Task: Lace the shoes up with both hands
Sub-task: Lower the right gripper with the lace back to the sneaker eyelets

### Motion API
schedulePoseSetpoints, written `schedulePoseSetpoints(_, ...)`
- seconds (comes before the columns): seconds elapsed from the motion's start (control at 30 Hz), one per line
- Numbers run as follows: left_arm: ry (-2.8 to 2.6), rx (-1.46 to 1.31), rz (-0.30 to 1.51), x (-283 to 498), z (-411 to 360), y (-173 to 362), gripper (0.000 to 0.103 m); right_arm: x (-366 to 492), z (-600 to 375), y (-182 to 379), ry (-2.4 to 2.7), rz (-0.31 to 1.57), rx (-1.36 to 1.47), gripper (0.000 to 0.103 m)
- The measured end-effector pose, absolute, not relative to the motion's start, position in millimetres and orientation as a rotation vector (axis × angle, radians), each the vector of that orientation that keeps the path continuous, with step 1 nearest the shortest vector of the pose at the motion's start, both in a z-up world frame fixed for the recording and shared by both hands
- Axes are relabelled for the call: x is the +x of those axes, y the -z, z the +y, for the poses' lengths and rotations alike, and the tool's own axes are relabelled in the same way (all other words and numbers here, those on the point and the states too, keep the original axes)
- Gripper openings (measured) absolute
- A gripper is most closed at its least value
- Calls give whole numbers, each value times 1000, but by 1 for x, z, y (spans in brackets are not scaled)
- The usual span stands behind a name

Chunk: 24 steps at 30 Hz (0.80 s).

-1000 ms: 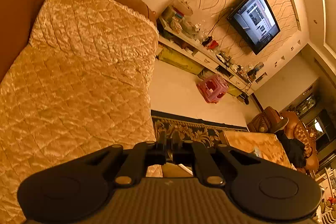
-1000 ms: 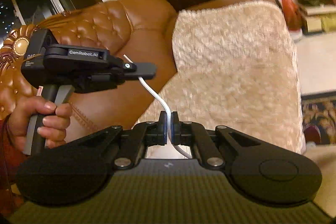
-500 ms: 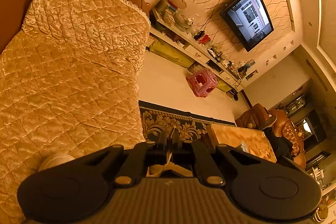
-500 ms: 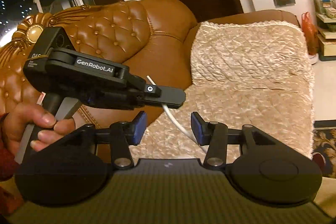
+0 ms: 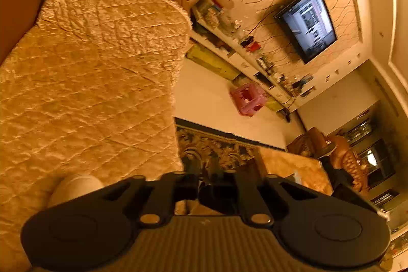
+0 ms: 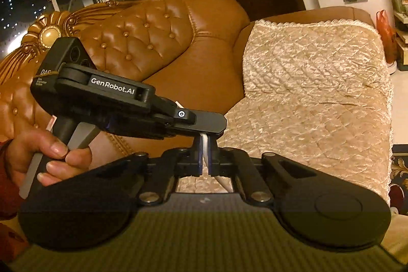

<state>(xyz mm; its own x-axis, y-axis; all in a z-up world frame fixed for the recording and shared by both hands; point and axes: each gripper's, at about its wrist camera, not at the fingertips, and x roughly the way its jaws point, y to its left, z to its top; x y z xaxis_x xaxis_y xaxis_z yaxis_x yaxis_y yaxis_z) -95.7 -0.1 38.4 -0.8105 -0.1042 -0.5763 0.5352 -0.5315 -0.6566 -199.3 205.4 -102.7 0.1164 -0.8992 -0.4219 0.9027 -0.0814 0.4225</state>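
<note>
Where limp, light and slippery, as with white lace (image 6: 203,145), grip near the free end: right gripper (image 6: 205,157) just closed, clamped on it.

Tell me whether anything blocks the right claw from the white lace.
Nothing does. The right claw is already shut on the white lace, its pads pressing the lace directly. The left claw sits just above that grip, and its jaws have just been opening.
</note>
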Motion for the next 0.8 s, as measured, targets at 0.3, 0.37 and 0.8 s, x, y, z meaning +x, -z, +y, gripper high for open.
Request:
schedulePoseSetpoints(0.3,2319,1066,751,-34,35,-57,37,-195,171,94,1374,222,790,6)
schedulePoseSetpoints(0.37,2357,1207,575,-29,55,-62,37,-186,152,81,1289,269,780,6)
schedulePoseSetpoints(0.8,2577,1614,92,-58,98,-60,31,-146,66,106,939,512,1034,6)
